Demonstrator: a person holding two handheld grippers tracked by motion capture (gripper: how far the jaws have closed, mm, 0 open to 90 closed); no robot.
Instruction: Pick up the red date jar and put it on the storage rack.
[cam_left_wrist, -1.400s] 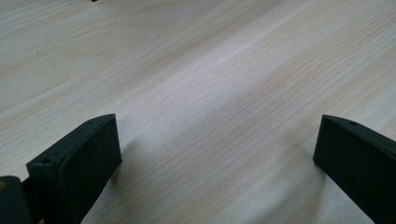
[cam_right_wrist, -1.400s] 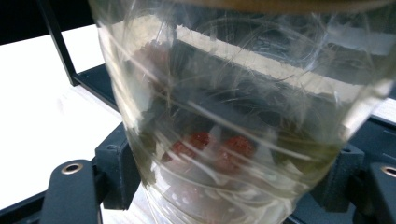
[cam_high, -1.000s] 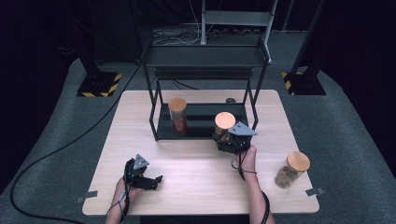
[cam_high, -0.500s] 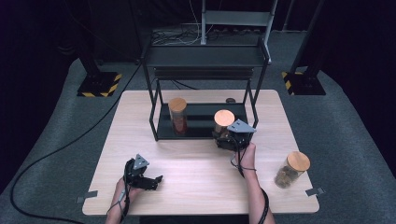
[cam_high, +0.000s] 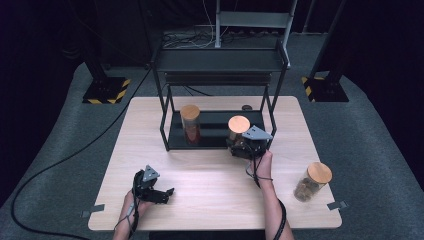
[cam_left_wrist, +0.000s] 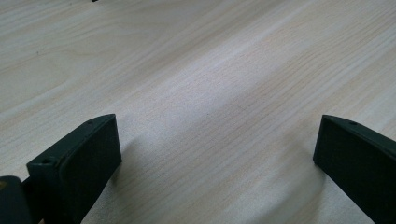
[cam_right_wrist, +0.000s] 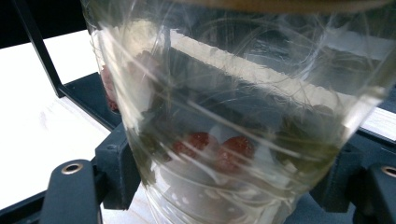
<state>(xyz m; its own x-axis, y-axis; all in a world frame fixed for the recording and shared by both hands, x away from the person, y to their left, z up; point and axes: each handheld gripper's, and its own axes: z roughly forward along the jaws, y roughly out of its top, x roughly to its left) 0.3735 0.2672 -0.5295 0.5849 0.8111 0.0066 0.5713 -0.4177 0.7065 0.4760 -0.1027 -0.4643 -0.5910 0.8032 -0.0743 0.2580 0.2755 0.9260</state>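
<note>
A clear glass jar (cam_high: 239, 125) with a round wooden lid sits between the jaws of my right gripper (cam_high: 243, 146), which is shut on its lower body. The jar is at the front right of the black rack's lower tier (cam_high: 215, 131). In the right gripper view the jar (cam_right_wrist: 224, 107) holds red and dark bits, and my right gripper (cam_right_wrist: 229, 186) clamps it from both sides, with the black tier behind it. My left gripper (cam_high: 161, 193) lies low on the table at the front left. Its jaws stand wide apart in the left gripper view (cam_left_wrist: 217, 154), over bare wood.
A second wooden-lidded jar (cam_high: 190, 122) with reddish contents stands on the left of the lower tier. A third jar (cam_high: 311, 181) stands on the table at the front right. The rack's upper shelf (cam_high: 220, 60) overhangs the tier. A small dark object (cam_high: 246, 107) lies behind the rack.
My right gripper has carried the jar slightly farther toward the rack's lower tier. The left gripper has stayed put.
</note>
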